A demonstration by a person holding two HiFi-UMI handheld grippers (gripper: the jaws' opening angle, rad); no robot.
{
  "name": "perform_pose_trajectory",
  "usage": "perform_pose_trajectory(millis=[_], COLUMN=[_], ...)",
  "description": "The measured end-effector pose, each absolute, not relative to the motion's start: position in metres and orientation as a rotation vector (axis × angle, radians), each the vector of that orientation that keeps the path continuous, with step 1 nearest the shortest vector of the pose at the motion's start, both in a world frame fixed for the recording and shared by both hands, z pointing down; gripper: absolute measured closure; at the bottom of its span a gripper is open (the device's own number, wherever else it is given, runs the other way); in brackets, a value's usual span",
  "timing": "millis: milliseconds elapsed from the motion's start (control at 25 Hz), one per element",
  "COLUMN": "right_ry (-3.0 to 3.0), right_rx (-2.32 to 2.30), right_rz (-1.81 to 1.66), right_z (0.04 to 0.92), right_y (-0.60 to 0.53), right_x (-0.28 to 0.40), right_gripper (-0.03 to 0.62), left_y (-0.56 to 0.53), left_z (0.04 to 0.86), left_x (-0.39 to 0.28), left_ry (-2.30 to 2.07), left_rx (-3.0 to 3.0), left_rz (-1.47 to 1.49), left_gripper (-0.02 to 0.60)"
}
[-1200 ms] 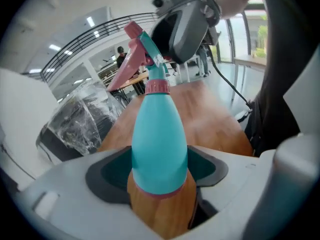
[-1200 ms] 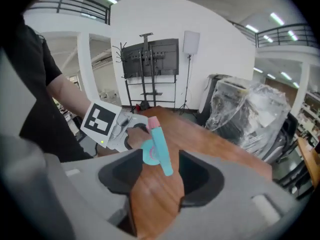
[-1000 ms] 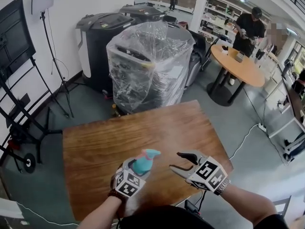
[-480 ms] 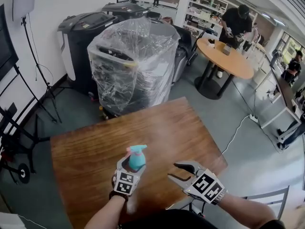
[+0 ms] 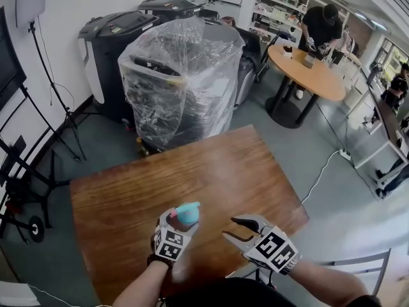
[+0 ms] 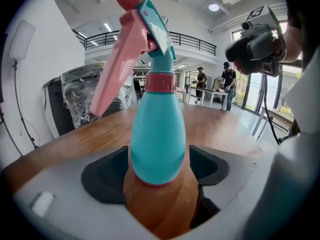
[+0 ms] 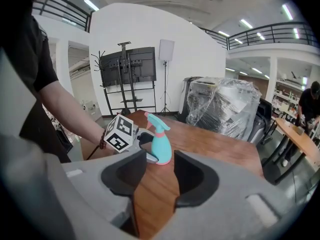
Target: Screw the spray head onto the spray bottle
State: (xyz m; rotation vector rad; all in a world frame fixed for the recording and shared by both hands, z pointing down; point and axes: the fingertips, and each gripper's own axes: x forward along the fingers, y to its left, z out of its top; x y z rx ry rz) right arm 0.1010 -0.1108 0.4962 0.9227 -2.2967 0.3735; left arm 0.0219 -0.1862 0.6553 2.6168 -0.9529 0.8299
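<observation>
Two grippers are low over the near part of the wooden bench [image 5: 211, 165], one in each hand of the person. The left gripper [image 5: 181, 219] has its jaws on both sides of the bottle [image 5: 186, 213], and the left gripper view shows that they are released: wood is visible between the bottle and the right pad, so the pads do not press on it. These jaws have just been opening, with the bottle between them. The bottle is teal and stands upright on the bench with its base on the wood, near the edge on the person's side. The spray head [image 6: 150, 24] sits on top of the bottle, with a pink collar at the neck, and the pink trigger hangs down at the left in the left gripper view. I cannot tell if the collar is tight. The right gripper [image 5: 230, 228] is just beside the left one, apart from the bottle, and it points toward it. Its jaws have just been closing, but a gap remains between them; it shows only wood and they grasp nothing. Behind the bench stands a big machine [image 5: 182, 75] wrapped in clear plastic.
</observation>
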Motion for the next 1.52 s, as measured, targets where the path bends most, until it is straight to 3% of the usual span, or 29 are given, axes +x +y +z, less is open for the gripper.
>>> perform_pose_trajectory(millis=[120,320,640,1040,1520], right_ry=[-2.319,-2.372,-2.462,-2.507,-2.514], right_rx=[0.938,0.972,1.066,1.075,1.087], right_rz=[0.392,0.375,0.299,0.291,0.294], right_z=[0.499,0.496,0.481,0.479,0.475], right_y=[-0.111,-0.113,-0.116,-0.107,-0.109], right_x=[0.092,0.074,0.046,0.027,0.023], right_gripper=[0.431,0.453,0.597,0.602,0.602], left_y=[-0.181,-0.167,-0.129,-0.11,-0.108], left_z=[0.652,0.624,0.535,0.483,0.484], left_x=[0.014,-0.011,-0.019,-0.003,0.006], left_ry=[-0.95,-1.025,-1.087,-1.06,-1.038], left_rx=[2.591,2.572,2.633,2.655,2.634], left_rz=[0.844,0.82,0.558,0.421,0.455], left_gripper=[0.147,0.154,0.323,0.569,0.569])
